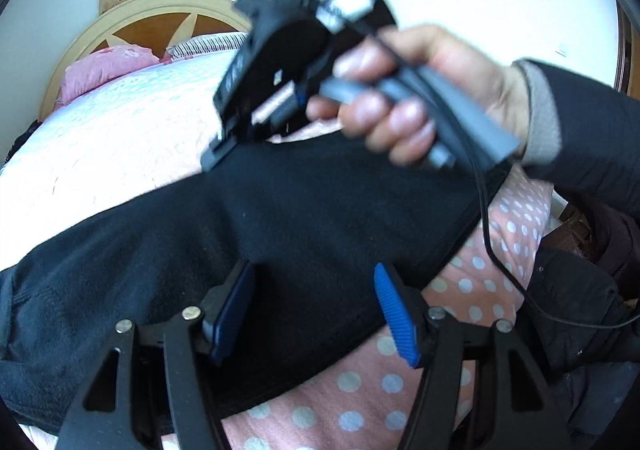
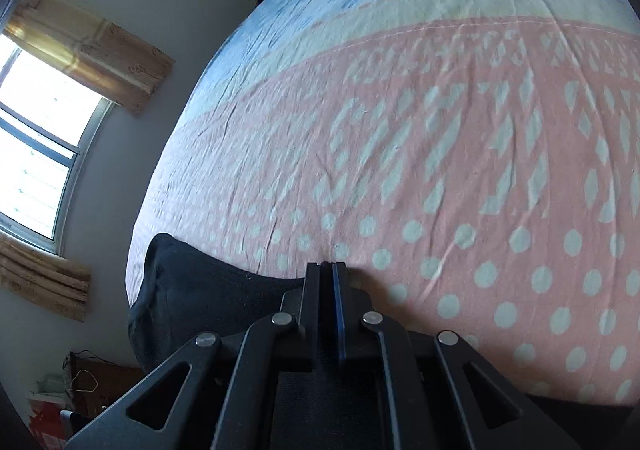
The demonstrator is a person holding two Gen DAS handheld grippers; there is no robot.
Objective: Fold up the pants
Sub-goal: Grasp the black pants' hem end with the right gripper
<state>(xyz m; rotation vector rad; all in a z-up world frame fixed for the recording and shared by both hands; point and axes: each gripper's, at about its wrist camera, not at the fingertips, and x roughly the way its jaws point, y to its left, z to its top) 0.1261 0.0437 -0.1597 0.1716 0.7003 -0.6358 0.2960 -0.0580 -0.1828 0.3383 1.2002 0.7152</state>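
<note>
Black fleece pants (image 1: 280,234) lie across the bed's pink dotted sheet (image 1: 472,282). My left gripper (image 1: 316,310) is open, its blue pads (image 1: 394,310) astride the near edge of the pants. My right gripper (image 1: 218,154), held in a hand, appears blurred in the left wrist view, its tip pinching the far edge of the pants. In the right wrist view the right gripper (image 2: 328,274) is shut on black fabric, and the pants (image 2: 192,290) hang to its left.
The bed sheet (image 2: 440,130) runs from pink to yellow and blue. Pink and striped pillows (image 1: 112,66) lie by the wooden headboard (image 1: 160,10). A curtained window (image 2: 36,138) is on the left. A cable (image 1: 500,262) hangs from the right gripper.
</note>
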